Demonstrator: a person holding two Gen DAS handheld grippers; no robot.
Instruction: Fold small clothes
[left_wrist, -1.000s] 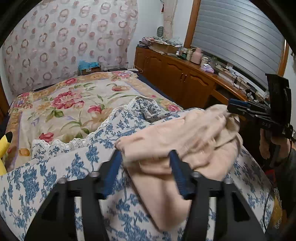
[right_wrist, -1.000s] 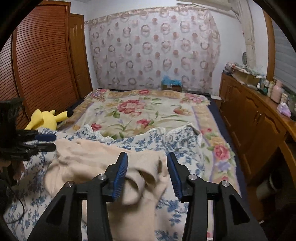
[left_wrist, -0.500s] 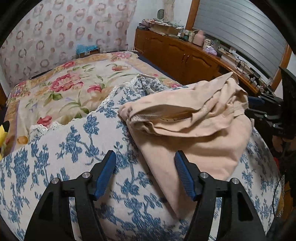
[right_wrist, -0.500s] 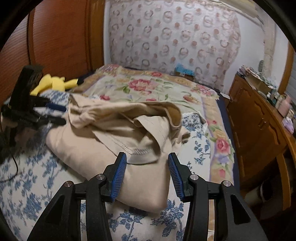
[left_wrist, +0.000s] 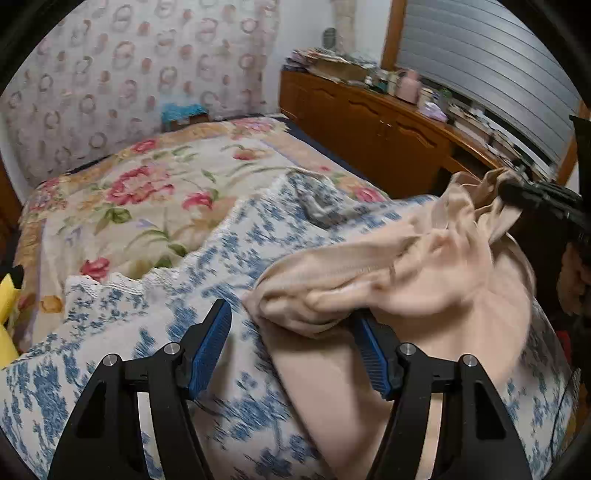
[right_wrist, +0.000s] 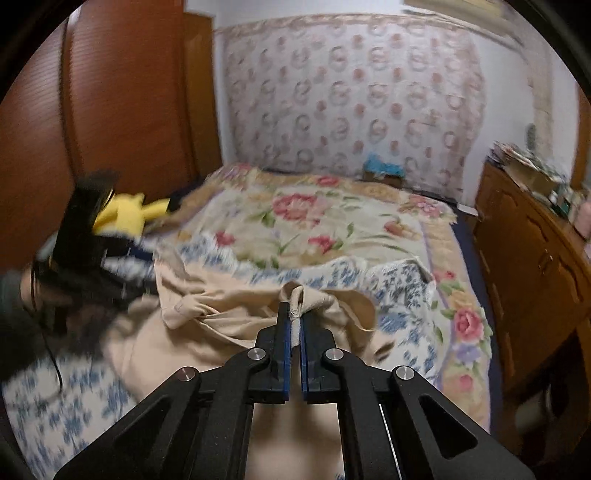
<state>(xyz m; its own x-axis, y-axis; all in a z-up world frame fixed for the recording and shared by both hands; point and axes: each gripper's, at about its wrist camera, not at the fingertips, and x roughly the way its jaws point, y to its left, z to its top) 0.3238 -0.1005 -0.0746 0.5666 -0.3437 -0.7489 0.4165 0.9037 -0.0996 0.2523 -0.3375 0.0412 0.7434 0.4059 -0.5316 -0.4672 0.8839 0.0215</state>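
A beige garment (left_wrist: 388, 280) lies bunched on a blue-and-white floral cloth (left_wrist: 110, 332) at the near end of the bed. My left gripper (left_wrist: 291, 347) is open, its jaws wide apart; the garment's near fold lies over its right finger (left_wrist: 373, 354). My right gripper (right_wrist: 294, 325) is shut on an edge of the beige garment (right_wrist: 207, 314) and holds it lifted a little. The right gripper also shows at the right edge of the left wrist view (left_wrist: 535, 199), clamping the bunched fabric. The left gripper appears blurred at the left of the right wrist view (right_wrist: 85, 258).
A floral bedspread (left_wrist: 147, 192) covers the far part of the bed. A yellow plush toy (right_wrist: 129, 214) lies at the bed's left side by wooden wardrobe doors (right_wrist: 110, 110). A wooden cabinet (left_wrist: 369, 125) with clutter on top runs along the right.
My right gripper has closed on an edge of the garment and lifted it. My left gripper stays open and has moved in under the garment's near fold.
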